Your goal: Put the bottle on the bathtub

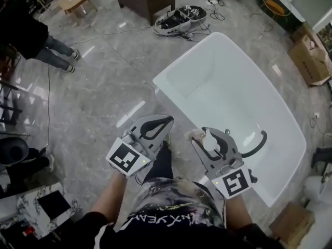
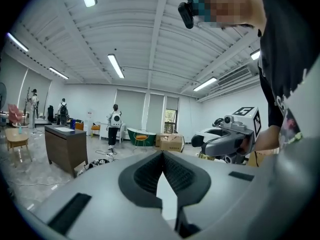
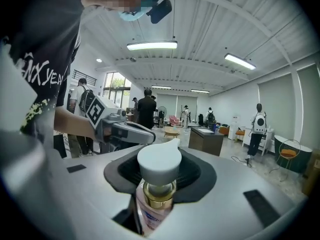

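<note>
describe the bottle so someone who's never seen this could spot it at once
Find the big white bathtub; the right gripper hangs beside its near rim. The bottle is clamped in its jaws: white pump head, gold collar, pale label. The left gripper holds nothing.

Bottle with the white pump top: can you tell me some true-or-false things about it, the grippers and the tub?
1. The right gripper holds the bottle. True.
2. The bottle stands on the bathtub. False: it is in the jaws, not set down.
3. The left gripper holds a sponge. False: its jaws are together with nothing between them.
4. The bathtub is white. True.
</note>
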Action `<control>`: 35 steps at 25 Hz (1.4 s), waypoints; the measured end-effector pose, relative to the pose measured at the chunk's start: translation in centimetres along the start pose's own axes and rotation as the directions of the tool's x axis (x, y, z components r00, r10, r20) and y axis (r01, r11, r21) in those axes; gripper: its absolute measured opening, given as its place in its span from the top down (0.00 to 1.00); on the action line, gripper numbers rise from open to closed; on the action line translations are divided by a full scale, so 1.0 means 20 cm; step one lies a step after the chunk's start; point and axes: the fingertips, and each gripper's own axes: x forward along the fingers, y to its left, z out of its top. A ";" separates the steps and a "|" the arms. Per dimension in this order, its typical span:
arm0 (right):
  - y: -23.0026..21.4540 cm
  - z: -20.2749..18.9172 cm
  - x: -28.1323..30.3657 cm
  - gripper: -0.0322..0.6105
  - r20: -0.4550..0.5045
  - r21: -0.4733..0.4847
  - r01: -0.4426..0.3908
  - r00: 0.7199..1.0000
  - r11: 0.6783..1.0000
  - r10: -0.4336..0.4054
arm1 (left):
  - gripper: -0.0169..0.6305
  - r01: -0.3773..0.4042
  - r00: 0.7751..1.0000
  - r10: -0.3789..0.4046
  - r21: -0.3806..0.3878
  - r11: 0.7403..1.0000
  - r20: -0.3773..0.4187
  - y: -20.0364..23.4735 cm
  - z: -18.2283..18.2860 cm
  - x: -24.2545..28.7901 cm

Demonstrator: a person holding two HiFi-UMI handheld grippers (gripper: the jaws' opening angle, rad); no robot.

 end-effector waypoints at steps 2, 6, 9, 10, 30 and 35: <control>-0.06 0.01 0.10 0.73 -0.006 0.002 0.003 1.000 1.000 -0.003 | 0.95 0.007 1.000 -0.007 -0.009 1.000 0.002 0.12 0.00 0.05; -0.19 0.03 0.27 0.73 -0.025 0.001 0.014 1.000 1.000 -0.014 | 0.95 0.025 1.000 -0.025 -0.030 0.999 0.003 0.32 0.00 0.16; -0.29 0.01 0.38 0.73 -0.041 0.013 0.027 0.999 1.000 -0.027 | 0.95 0.046 0.999 -0.046 -0.046 0.998 0.003 0.44 -0.02 0.25; -0.32 0.00 0.41 0.73 -0.044 0.017 0.031 0.999 0.999 -0.030 | 0.95 0.056 0.998 -0.056 -0.050 0.997 0.002 0.47 -0.03 0.27; -0.63 -0.35 0.71 0.73 -0.058 0.050 -0.051 0.997 0.997 0.054 | 0.95 -0.029 0.998 0.027 -0.025 0.999 -0.062 0.73 -0.19 0.63; -0.65 -0.52 0.80 0.73 -0.102 0.029 -0.070 0.992 0.997 0.072 | 0.95 -0.049 0.996 0.046 -0.037 0.998 -0.081 0.77 -0.32 0.65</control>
